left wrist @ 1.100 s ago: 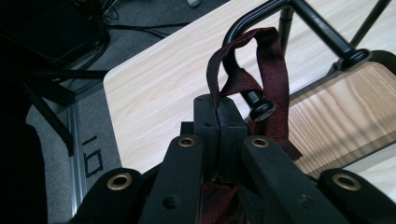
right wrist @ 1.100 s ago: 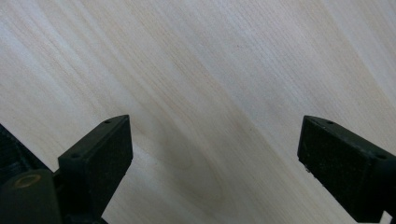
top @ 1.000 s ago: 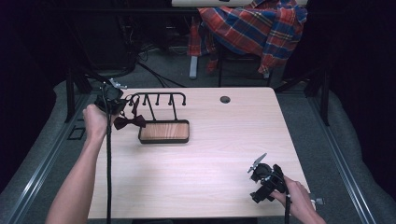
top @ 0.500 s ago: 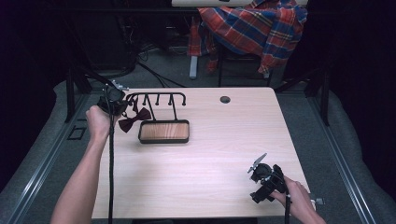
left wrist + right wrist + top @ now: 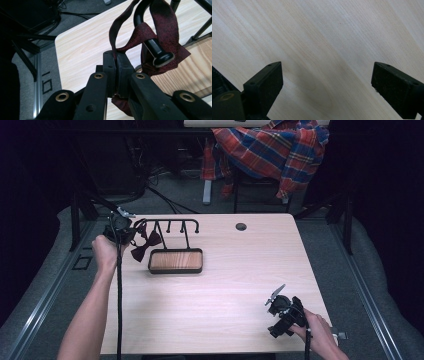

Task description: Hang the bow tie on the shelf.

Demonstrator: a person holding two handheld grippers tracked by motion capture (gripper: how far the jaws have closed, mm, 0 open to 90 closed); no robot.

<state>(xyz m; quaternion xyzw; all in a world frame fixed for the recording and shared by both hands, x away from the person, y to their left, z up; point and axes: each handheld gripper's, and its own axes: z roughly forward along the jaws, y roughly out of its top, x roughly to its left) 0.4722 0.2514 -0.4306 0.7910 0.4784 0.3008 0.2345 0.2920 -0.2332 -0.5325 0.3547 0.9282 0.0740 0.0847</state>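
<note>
Bow tie [image 5: 145, 246]: upper left of frame, shifted closer to rack [image 5: 170, 226]; band now looped over end hook [image 5: 150, 37]. Left tongs [image 5: 116, 72] clamped on band; release likely next. Right tongs [image 5: 325, 87] wide, idle over counter [image 5: 225, 285].

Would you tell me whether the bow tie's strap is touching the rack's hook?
Touching. The left gripper view shows the bow tie strap looped over the hook, resting on it.

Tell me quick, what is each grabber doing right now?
Left gripper: shut on the strap of the dark red bow tie, which is looped over a hook of the black rack.
Right gripper: open, holding nothing, above the table.
</note>
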